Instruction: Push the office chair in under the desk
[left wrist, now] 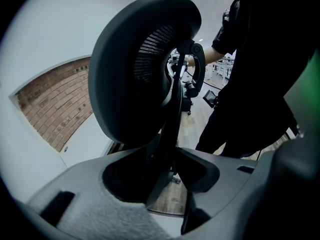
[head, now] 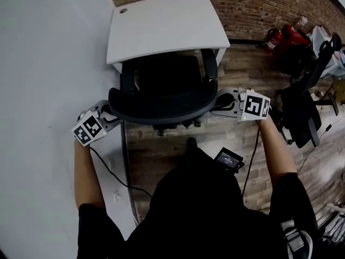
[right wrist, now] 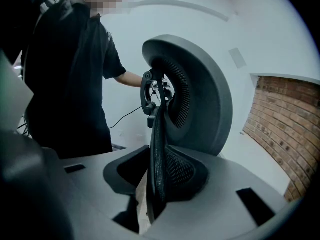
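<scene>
Wood floor (head: pixel 242 74), white desk (head: pixel 161 26) ahead; office chair (head: pixel 161 90) backrest's side edges clamped between jaws of left gripper (head: pixel 110 113), right gripper (head: pixel 222 101).

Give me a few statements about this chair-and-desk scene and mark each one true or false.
1. The black mesh office chair faces the white rectangular desk. True.
2. The left gripper and right gripper are at the chair's armrests. False: each has an edge of the backrest between its jaws.
3. A second black office chair stands at the right. True.
4. The red fire extinguishers stand on the desk. False: they are on the wooden floor by the brick wall.
</scene>
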A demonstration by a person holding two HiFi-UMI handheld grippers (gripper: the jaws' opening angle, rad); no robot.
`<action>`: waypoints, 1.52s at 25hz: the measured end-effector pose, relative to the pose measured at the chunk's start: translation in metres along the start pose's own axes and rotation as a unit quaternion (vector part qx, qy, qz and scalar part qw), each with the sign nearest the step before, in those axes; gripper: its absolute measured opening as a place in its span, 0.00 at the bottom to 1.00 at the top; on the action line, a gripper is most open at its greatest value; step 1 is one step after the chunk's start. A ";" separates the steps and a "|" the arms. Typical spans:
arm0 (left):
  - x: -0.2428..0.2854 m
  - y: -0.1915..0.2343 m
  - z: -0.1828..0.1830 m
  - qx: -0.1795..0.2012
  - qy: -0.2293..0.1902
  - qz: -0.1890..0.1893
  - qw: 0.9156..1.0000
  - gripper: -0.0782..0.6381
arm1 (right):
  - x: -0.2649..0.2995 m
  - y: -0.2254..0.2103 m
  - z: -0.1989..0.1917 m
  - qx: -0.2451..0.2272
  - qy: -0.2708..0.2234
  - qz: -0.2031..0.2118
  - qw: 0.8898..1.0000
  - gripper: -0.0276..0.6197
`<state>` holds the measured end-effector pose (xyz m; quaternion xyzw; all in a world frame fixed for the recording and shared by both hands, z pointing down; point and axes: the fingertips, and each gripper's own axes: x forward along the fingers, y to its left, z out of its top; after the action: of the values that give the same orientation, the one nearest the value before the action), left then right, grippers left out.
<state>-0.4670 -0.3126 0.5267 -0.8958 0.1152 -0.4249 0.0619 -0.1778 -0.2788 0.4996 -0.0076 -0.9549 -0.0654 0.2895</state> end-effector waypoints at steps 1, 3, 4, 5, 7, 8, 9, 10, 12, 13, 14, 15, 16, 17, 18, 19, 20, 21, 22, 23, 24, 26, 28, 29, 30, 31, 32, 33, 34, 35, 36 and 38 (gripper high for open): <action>0.002 0.003 -0.001 -0.003 0.002 -0.001 1.000 0.37 | 0.001 -0.004 -0.001 -0.002 0.000 0.002 1.000 0.20; 0.009 0.012 -0.005 -0.009 0.003 -0.004 1.000 0.37 | 0.004 -0.016 -0.007 -0.004 0.002 0.005 1.000 0.20; 0.013 0.019 -0.006 -0.011 0.002 -0.005 1.000 0.37 | 0.005 -0.025 -0.011 -0.005 0.003 0.007 1.000 0.20; 0.018 0.030 -0.005 -0.011 0.001 -0.005 1.000 0.37 | 0.004 -0.037 -0.014 -0.004 0.003 0.007 1.000 0.20; 0.022 0.059 0.003 -0.011 0.001 -0.007 1.000 0.37 | -0.003 -0.066 -0.014 0.000 0.001 0.009 1.000 0.20; 0.022 0.073 0.008 -0.012 0.003 -0.010 1.000 0.37 | -0.008 -0.080 -0.013 0.001 0.000 0.010 1.000 0.20; 0.022 0.086 0.012 -0.013 0.007 -0.013 1.000 0.37 | -0.011 -0.093 -0.011 0.002 -0.001 0.011 1.000 0.20; 0.022 0.096 0.015 -0.015 0.009 -0.014 1.000 0.37 | -0.014 -0.103 -0.010 0.003 -0.002 0.012 1.000 0.20; 0.025 0.111 0.017 -0.018 0.011 -0.013 1.000 0.37 | -0.016 -0.118 -0.009 0.004 -0.003 0.013 1.000 0.20; 0.026 0.116 0.017 -0.020 0.011 -0.012 1.000 0.37 | -0.016 -0.124 -0.010 0.004 -0.004 0.014 1.000 0.20; 0.028 0.122 0.017 -0.021 0.011 -0.011 1.000 0.37 | -0.016 -0.129 -0.011 0.003 -0.004 0.015 1.000 0.20; 0.029 0.127 0.017 -0.023 0.012 -0.011 1.000 0.37 | -0.016 -0.135 -0.012 0.002 -0.005 0.015 1.000 0.20; 0.031 0.132 0.018 -0.025 0.014 -0.011 1.000 0.37 | -0.017 -0.142 -0.013 0.001 -0.005 0.015 1.000 0.20; 0.032 0.139 0.020 -0.026 0.016 -0.010 0.999 0.37 | -0.019 -0.149 -0.014 -0.001 -0.006 0.014 1.000 0.20; 0.033 0.146 0.022 -0.028 0.017 -0.008 0.999 0.37 | -0.021 -0.157 -0.014 -0.004 -0.006 0.013 1.000 0.20; 0.035 0.153 0.024 -0.029 0.018 -0.005 0.999 0.37 | -0.023 -0.166 -0.015 -0.008 -0.007 0.012 1.000 0.20; 0.037 0.161 0.025 -0.029 0.017 -0.002 0.999 0.37 | -0.025 -0.174 -0.016 -0.011 -0.008 0.012 1.000 0.20; 0.039 0.166 0.026 -0.030 0.016 -0.001 0.999 0.37 | -0.025 -0.181 -0.018 -0.013 -0.008 0.012 1.000 0.20; 0.043 0.171 0.025 -0.030 0.016 -0.002 0.999 0.37 | -0.025 -0.186 -0.020 -0.013 -0.009 0.013 1.000 0.20; 0.046 0.176 0.025 -0.031 0.016 -0.003 0.999 0.37 | -0.025 -0.191 -0.022 -0.014 -0.009 0.014 1.000 0.20; 0.050 0.180 0.025 -0.031 0.017 -0.004 0.999 0.37 | -0.025 -0.195 -0.024 -0.014 -0.010 0.014 1.000 0.20; 0.054 0.188 0.025 -0.032 0.017 -0.003 0.999 0.37 | -0.025 -0.204 -0.027 -0.014 -0.010 0.014 1.000 0.20; 0.056 0.198 0.025 -0.031 0.016 -0.002 0.999 0.38 | -0.026 -0.213 -0.028 -0.014 -0.011 0.012 1.000 0.20; 0.057 0.203 0.025 -0.031 0.016 -0.004 0.999 0.38 | -0.025 -0.218 -0.028 -0.013 -0.011 0.012 1.000 0.20; 0.057 0.207 0.024 -0.031 0.016 -0.006 0.999 0.38 | -0.024 -0.222 -0.028 -0.014 -0.010 0.012 1.000 0.20; 0.058 0.211 0.024 -0.031 0.016 -0.006 0.999 0.38 | -0.024 -0.226 -0.029 -0.014 -0.010 0.012 1.000 0.20; 0.060 0.215 0.023 -0.029 0.015 -0.003 0.999 0.38 | -0.023 -0.230 -0.030 -0.015 -0.010 0.011 1.000 0.20; 0.061 0.220 0.023 -0.026 0.013 0.001 1.000 0.38 | -0.023 -0.235 -0.031 -0.015 -0.010 0.009 1.000 0.20; 0.063 0.224 0.023 -0.024 0.011 0.004 1.000 0.38 | -0.022 -0.239 -0.032 -0.014 -0.010 0.006 1.000 0.20; 0.064 0.228 0.022 -0.023 0.010 0.004 1.000 0.38 | -0.021 -0.243 -0.032 -0.014 -0.010 0.005 1.000 0.20; 0.064 0.232 0.021 -0.022 0.009 0.004 1.000 0.38 | -0.020 -0.247 -0.032 -0.013 -0.009 0.004 1.000 0.21; 0.064 0.242 0.020 -0.020 0.008 0.005 1.000 0.38 | -0.018 -0.257 -0.031 -0.013 -0.009 0.005 1.000 0.21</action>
<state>-0.4498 -0.5627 0.5113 -0.8926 0.1286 -0.4297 0.0452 -0.1594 -0.5368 0.4843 -0.0170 -0.9566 -0.0759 0.2809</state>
